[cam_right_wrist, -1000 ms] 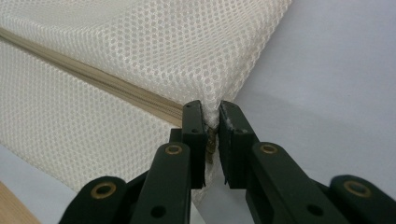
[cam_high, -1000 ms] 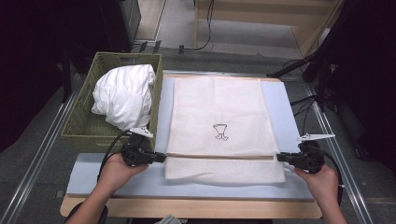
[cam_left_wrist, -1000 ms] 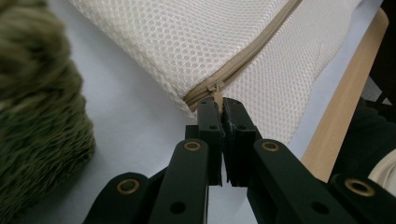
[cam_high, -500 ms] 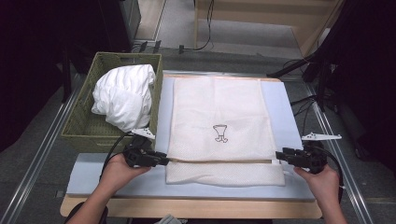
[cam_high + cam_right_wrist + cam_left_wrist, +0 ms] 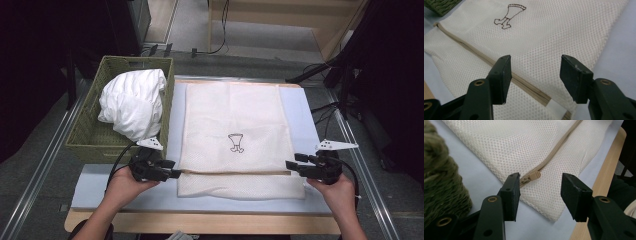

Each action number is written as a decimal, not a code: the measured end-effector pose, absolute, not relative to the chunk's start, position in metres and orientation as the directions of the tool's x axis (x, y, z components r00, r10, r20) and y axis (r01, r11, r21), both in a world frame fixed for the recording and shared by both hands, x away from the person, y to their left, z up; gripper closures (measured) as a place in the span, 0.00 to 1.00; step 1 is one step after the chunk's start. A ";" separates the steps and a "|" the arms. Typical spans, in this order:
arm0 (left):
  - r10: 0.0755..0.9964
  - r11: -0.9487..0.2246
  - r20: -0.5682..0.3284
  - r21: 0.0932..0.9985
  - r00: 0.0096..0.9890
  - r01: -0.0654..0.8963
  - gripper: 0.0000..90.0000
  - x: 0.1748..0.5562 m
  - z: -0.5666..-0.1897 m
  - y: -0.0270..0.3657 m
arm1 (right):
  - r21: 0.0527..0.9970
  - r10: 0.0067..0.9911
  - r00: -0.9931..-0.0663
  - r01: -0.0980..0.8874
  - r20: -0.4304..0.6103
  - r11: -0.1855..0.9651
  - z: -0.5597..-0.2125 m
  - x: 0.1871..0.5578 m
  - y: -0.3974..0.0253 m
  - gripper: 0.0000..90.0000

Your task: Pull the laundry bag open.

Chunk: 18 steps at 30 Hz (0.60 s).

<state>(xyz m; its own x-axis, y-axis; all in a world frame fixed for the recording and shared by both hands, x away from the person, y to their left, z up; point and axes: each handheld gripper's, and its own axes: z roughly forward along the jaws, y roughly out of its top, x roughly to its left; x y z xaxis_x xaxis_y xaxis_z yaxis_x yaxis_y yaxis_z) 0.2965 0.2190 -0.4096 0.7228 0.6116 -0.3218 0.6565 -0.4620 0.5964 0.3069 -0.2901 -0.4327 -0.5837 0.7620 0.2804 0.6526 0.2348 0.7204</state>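
We have a cream mesh laundry bag (image 5: pixel 235 140) lying flat on the pale mat, its long axis running from the near edge of the counter toward the far edge, and its zipper (image 5: pixel 235 173) crossing it from left to right close to the near end. Our left gripper (image 5: pixel 172 169) sits at the bag's left edge with its jaws spread apart and holding nothing. In the left gripper view the tan zipper pull (image 5: pixel 534 175) lies just ahead of the jaws, nearer the left jaw than the right, and the zipper line runs away from it up and to the right. Our right gripper (image 5: pixel 292 166) waits at the bag's right edge, jaws likewise parted and empty; in the right gripper view the tan zipper band passes between and under them.

The pull is at the left end, so we judge the left hand is the one placed to take it, and the zipper would then have to travel rightward along the near end toward the right gripper. A green woven basket (image 5: pixel 95 135) holding white cloth (image 5: pixel 132 102) stands at the left edge of the counter, beside the bag.
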 end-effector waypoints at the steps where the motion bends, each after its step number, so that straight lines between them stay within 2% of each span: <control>1: 0.617 -0.457 -0.319 0.599 0.719 0.658 0.55 0.295 -0.410 0.220 | 0.725 0.756 -0.595 0.643 0.271 0.246 -0.432 0.308 -0.286 0.48; 8: 0.636 -0.422 -0.329 0.610 0.699 0.671 0.50 0.289 -0.409 0.223 | 0.728 0.700 -0.660 0.618 0.274 0.298 -0.429 0.314 -0.265 0.48; 18: 0.658 -0.397 -0.325 0.617 0.680 0.679 0.47 0.280 -0.409 0.227 | 0.744 0.658 -0.713 0.572 0.242 0.346 -0.424 0.319 -0.232 0.43</control>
